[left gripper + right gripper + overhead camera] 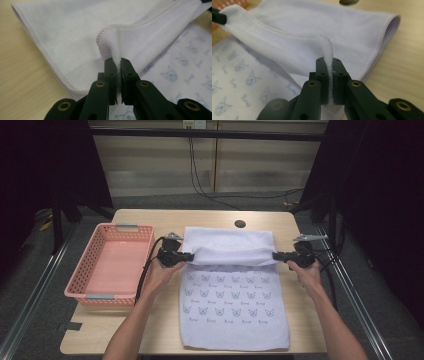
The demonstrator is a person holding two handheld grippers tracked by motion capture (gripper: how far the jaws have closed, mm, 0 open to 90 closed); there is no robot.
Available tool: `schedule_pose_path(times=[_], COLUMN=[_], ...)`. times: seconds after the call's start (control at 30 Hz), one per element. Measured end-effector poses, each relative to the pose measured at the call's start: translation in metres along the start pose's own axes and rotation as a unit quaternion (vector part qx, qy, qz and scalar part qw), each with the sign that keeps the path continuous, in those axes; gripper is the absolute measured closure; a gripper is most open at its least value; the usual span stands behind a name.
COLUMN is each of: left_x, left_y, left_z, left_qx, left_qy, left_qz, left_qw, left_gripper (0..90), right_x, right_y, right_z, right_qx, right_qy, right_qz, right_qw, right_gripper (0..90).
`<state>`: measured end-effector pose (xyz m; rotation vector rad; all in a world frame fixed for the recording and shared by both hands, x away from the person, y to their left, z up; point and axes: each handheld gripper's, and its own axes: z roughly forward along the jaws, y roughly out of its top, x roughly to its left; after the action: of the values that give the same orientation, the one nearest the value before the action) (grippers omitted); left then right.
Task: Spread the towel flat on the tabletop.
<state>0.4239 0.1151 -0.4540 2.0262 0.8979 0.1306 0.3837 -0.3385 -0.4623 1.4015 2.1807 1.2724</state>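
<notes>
Dark curtains frame our workspace on both sides, a pale panelled wall stands behind it, and we work at a light wooden table (150, 220) with a small dark round hole (240, 224) near its far edge. At the far left of the table sits a pink perforated plastic basket (111, 265) with grey handle clips, well apart from the cloth. Just to its right, our left gripper (187, 256) is clenched on the left corner of the white towel printed with small blue cat faces (232, 305); in the left gripper view the stitched hem (110, 42) bunches up between the two black jaws, which press together on the fabric. The towel lies flat on the middle of the table with its printed side up, its near end reaching our edge of the table, while its far part is doubled back towards us, showing the plain white reverse as a raised band stretched between both tools. At the right, our right gripper (279, 255) is likewise clamped on the opposite corner; in the right gripper view the hemmed edge (329, 52) stands pinched between the closed jaws. Both corners are lifted slightly off the printed layer below, and black cables trail from each tool back towards us.
</notes>
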Motion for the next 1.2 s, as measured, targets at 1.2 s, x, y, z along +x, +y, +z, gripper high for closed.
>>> schedule_pose_path(times=[1.2], left_x=[-0.087], left_y=[-0.109], left_z=[-0.077], left_qx=[0.033], left_qy=[-0.083], left_qz=[0.043], left_qw=[0.9951], left_gripper=[80.3], right_x=[0.084], right_y=[-0.098], right_z=[-0.103], right_qx=[-0.005], right_qy=[0.090], right_qz=[-0.033], right_qw=[0.9953], right_gripper=[84.3])
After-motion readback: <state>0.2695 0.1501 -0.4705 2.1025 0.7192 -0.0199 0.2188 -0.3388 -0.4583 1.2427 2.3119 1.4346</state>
